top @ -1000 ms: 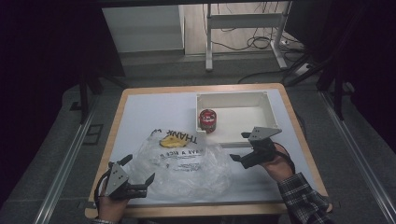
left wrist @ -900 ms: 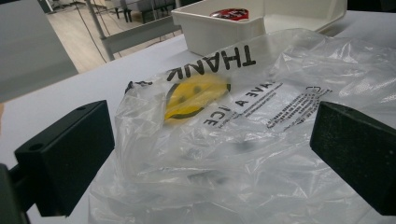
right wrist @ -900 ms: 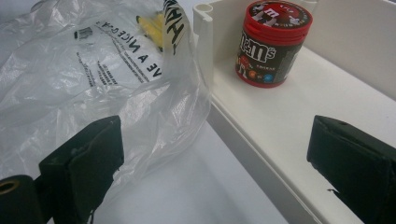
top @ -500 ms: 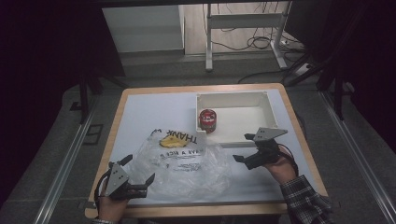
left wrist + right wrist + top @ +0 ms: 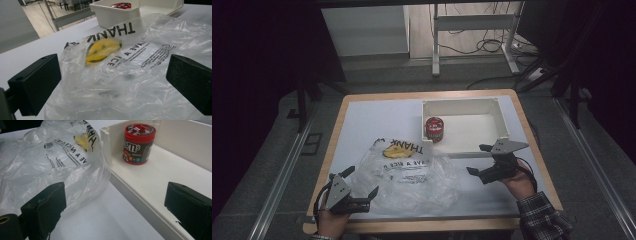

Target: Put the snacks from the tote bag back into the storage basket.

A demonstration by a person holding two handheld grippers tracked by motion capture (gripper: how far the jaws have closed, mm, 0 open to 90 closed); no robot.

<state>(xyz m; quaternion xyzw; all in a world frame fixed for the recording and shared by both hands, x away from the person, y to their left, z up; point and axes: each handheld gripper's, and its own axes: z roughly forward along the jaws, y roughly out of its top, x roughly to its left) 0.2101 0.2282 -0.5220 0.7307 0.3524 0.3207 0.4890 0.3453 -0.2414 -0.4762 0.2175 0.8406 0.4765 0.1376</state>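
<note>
Lying crumpled, plastic bag (image 5: 412, 175) printed "THANK" – m&m's tub (image 5: 434, 129) in white tray (image 5: 499, 117), left claw (image 5: 112, 85) spread, right claw (image 5: 112, 205) spread.

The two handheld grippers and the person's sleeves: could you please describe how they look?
Both the left gripper and the right gripper are black, with two blocky black jaws and a grey three-cornered plate on top. A dark cable trails from each. The right forearm wears a plaid sleeve, dark with light checks.
</note>
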